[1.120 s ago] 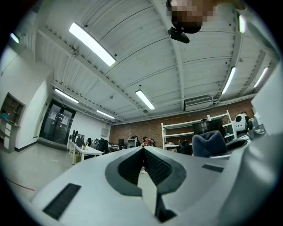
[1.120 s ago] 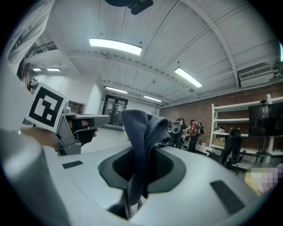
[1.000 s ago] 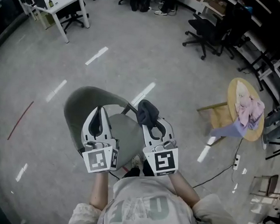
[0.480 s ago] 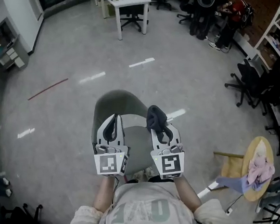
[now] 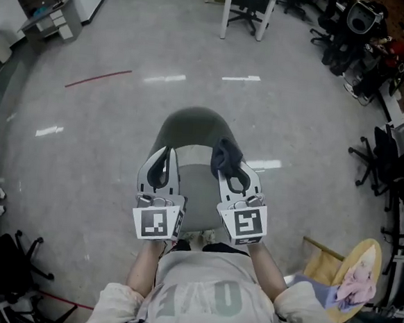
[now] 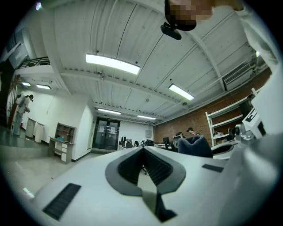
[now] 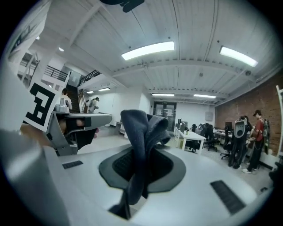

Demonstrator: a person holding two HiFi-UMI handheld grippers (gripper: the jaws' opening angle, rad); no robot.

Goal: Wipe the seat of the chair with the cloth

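2 grippers flank the chair seat [image 5: 198, 192] in the head view. Both are held above it with their tips toward 12 o'clock, where the olive backrest [image 5: 194, 125] curves round. The right gripper [image 7: 140, 154] has its jaws clamped on the dark cloth [image 7: 141, 126]; a bunched fold stands up past the tips and a tail trails back between the pads. The left gripper [image 6: 143, 151] has its jaws closed together with nothing between them.

Both gripper views look out across the room toward the ceiling lights [image 7: 148, 50] rather than down, so neither shows the chair. I judge that the cloth is not yet touching the seat.

From the cloth, the bare middle of the seat lies below and toward 8 o'clock. The seat runs from 6 to 12 o'clock, with its front edge nearest the person. Only the right gripper carries the cloth, so it likely needs to tip its nose down until the fold meets the surface, then stroke along that axis. The left, at 9 o'clock of the seat, looks free to steady the chair.
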